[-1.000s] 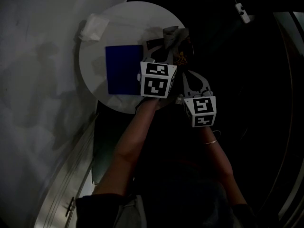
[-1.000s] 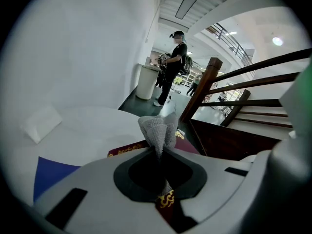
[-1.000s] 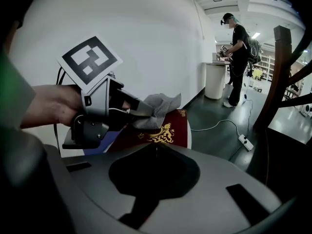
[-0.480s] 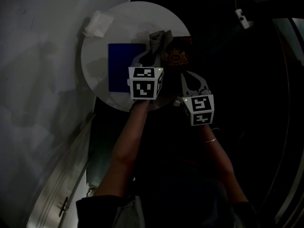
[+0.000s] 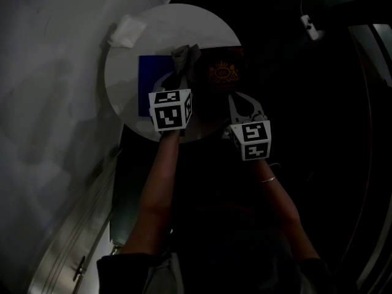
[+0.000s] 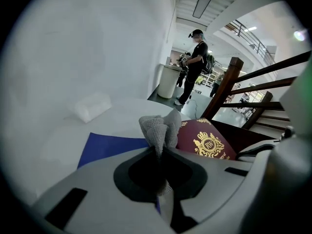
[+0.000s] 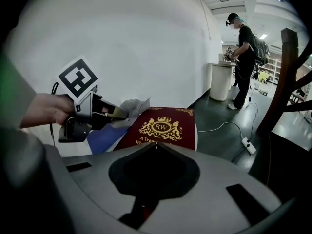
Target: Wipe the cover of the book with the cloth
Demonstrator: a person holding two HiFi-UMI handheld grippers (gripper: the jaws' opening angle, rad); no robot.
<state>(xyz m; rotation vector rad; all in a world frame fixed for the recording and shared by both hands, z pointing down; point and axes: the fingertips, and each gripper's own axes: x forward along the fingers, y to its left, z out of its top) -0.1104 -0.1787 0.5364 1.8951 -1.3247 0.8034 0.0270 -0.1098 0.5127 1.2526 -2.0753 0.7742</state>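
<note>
The maroon book (image 5: 225, 72) with a gold crest lay on the right side of the round white table (image 5: 202, 23), upper middle of the head view. The cloth (image 6: 160, 126), clamped in the left gripper (image 6: 158, 152), stood bunched at the book's left edge, beside a blue sheet (image 5: 153, 72). Only the right gripper view showed the right gripper (image 7: 155, 146) with jaws together at the book's near edge. The head view was dim. The gripper views revealed a bright hall, a person (image 6: 195, 57) standing far back and a wooden stair rail (image 6: 234, 91).
</note>
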